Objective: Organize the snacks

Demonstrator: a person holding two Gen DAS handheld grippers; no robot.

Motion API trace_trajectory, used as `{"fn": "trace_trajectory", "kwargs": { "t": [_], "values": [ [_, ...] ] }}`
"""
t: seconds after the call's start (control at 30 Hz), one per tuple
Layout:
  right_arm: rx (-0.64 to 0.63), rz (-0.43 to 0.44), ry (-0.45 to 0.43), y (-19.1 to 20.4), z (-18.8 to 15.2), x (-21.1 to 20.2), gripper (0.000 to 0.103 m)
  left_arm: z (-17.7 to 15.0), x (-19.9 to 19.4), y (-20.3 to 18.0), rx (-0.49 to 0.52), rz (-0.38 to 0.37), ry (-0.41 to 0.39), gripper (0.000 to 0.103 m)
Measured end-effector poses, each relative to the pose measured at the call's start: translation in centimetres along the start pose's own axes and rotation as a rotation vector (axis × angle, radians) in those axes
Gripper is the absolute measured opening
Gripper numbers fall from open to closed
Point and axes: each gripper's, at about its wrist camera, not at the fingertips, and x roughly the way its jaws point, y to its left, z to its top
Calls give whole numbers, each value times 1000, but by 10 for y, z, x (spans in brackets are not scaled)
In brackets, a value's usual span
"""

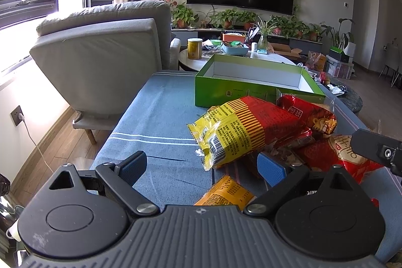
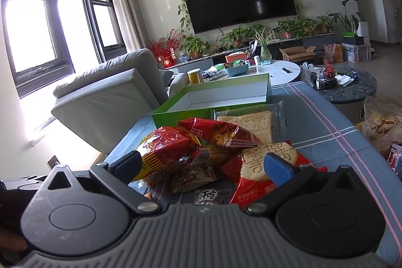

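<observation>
Progress: I judge the job barely begun. The green box [image 1: 253, 82] ahead of both my grippers shows only bare white floor and walls inside, as far as I can see into it.
Left to do: the whole pile of snacks [image 2: 201, 155] lies on the blue cloth [image 1: 155, 122] in front of me, between my grippers and the box; every packet I can see is outside it.
Left gripper [image 1: 203, 168]: fingers spread wide, gripping nothing. The yellow and red bag [image 1: 236, 132] lies just ahead and a little right of the gap; an orange packet [image 1: 226, 192] lies low between the fingers, though I cannot tell if anything touches it.
Right gripper [image 2: 203, 167]: also wide open and empty. It sits right at the near edge of the pile, with the crinkled red bag [image 2: 170, 147] by my left finger and the flat red pack [image 2: 258, 162] by my right finger.
Farther in the pile: a clear-wrapped pale cracker block [image 2: 248, 122] lies against the near wall of the box.
Next, by my judgement: close on one packet and carry it forward into the box.
</observation>
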Motion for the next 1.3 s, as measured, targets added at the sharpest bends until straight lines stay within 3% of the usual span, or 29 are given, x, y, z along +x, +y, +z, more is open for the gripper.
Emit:
{"fn": "trace_trajectory", "kwargs": {
  "t": [0.73,0.83,1.0,1.3],
  "values": [
    [28,100,53,-3,13,11,85,1,9,14,-48,-18,23,91],
    [23,129,65,-1,22,19,85,3,16,19,-69,-53,23,84],
    [3,195,135,7,36,47,85,6,35,30,-118,-94,65,81],
    [21,217,280,16,51,106,85,23,66,40,-147,-99,105,81]
  ]
}}
